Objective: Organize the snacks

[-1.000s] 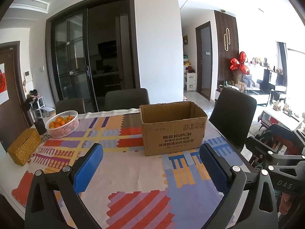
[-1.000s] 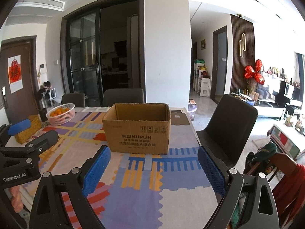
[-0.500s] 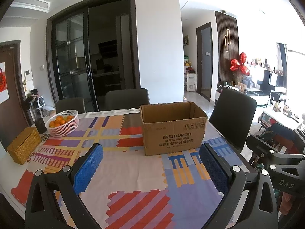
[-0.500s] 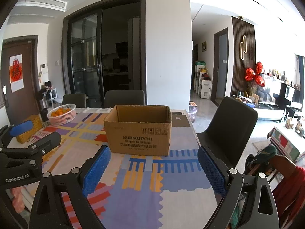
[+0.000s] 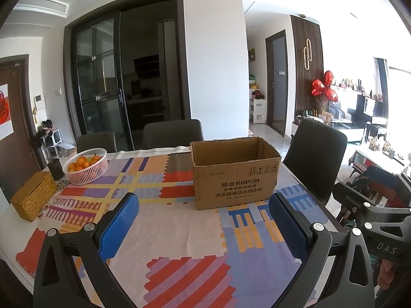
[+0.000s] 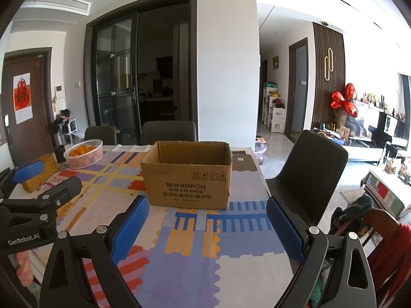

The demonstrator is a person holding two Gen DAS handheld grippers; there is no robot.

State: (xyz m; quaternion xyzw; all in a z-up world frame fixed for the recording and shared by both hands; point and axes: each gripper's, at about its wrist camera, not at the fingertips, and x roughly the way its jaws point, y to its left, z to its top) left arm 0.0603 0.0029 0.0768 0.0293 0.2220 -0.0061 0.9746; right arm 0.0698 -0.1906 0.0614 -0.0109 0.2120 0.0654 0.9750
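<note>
both the left gripper [image 5: 203,220] and right gripper [image 6: 207,224] hang wide apart and hold nothing above the patterned tablecloth [image 5: 179,231], facing the open cardboard box [image 5: 235,170], whose floor is hidden, and no snacks show, so the stage is unclear.

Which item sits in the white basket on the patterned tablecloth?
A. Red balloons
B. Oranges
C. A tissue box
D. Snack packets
B: the white basket near the table's far left corner holds a pile of oranges, while the cardboard box stands apart from it, nearer the middle of the table.
</note>
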